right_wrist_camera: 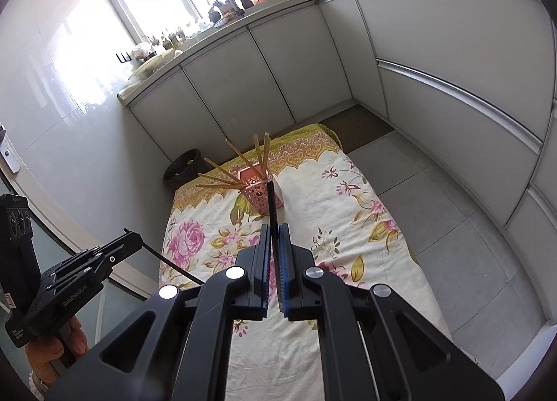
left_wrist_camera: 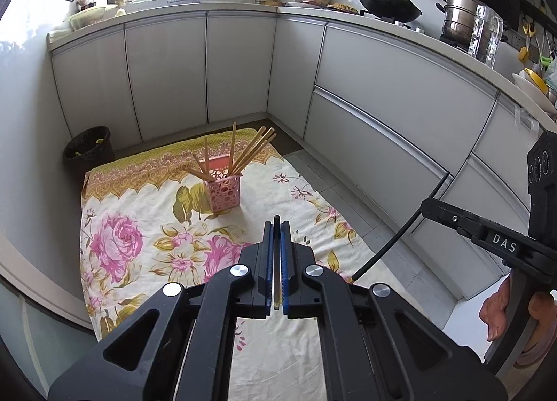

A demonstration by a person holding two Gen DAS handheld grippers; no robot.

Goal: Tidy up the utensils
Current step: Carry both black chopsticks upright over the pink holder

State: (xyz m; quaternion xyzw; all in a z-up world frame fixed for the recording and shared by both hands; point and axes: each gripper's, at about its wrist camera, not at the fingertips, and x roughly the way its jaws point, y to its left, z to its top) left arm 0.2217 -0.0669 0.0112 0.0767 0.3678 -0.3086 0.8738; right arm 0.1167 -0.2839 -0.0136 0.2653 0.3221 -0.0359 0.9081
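A pink perforated holder stands on a floral cloth on the floor, with several wooden chopsticks fanned out of it. My left gripper is shut on a dark chopstick that lies along its blue pads. My right gripper is shut on another dark chopstick, whose tip points toward the holder. Both grippers hang above the cloth, nearer to me than the holder.
A black bin sits at the cloth's far left corner. White cabinets wall in the back and right, with a crowded counter above. Grey floor tiles lie to the right of the cloth.
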